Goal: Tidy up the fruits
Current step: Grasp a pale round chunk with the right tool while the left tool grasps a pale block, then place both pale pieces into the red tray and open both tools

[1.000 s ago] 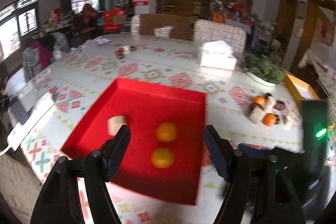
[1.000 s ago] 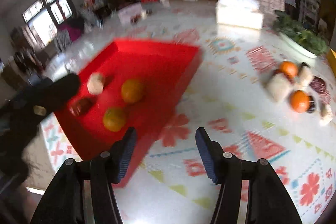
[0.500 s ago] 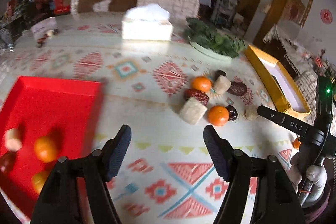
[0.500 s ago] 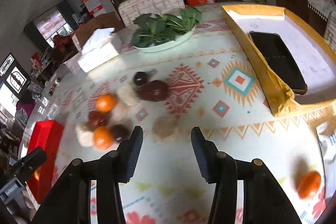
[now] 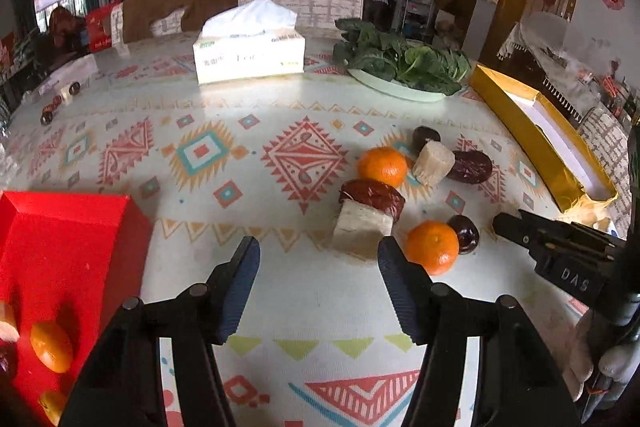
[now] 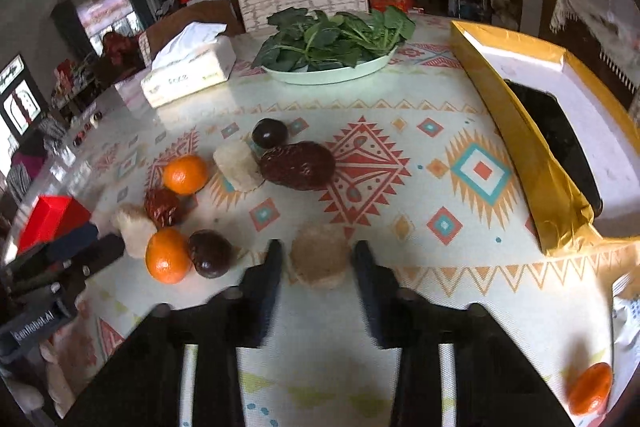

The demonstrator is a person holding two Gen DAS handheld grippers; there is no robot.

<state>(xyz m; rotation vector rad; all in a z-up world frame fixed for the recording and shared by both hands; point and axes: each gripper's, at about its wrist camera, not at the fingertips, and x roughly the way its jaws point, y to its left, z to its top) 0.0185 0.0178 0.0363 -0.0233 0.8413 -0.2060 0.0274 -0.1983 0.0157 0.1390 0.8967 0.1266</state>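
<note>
Right gripper (image 6: 318, 267): jaws spread, a tan cut chunk (image 6: 319, 261) on the counter (image 6: 420, 227) between the tips, no contact evident. Left of these jaws lie a dark round fruit (image 6: 210, 253) and a mandarin (image 6: 167, 255); ahead, a large dark fruit (image 6: 298, 165); far right, the gold box (image 6: 532, 151).

Left gripper (image 5: 314, 267): jaws spread, holding nothing. A pale block (image 5: 361, 227) lies just ahead, towards the right tip, a dark red date (image 5: 373, 195) touching its far side. The red tray (image 5: 64, 239) sits left of these jaws, holding an orange (image 5: 51, 346).
</note>
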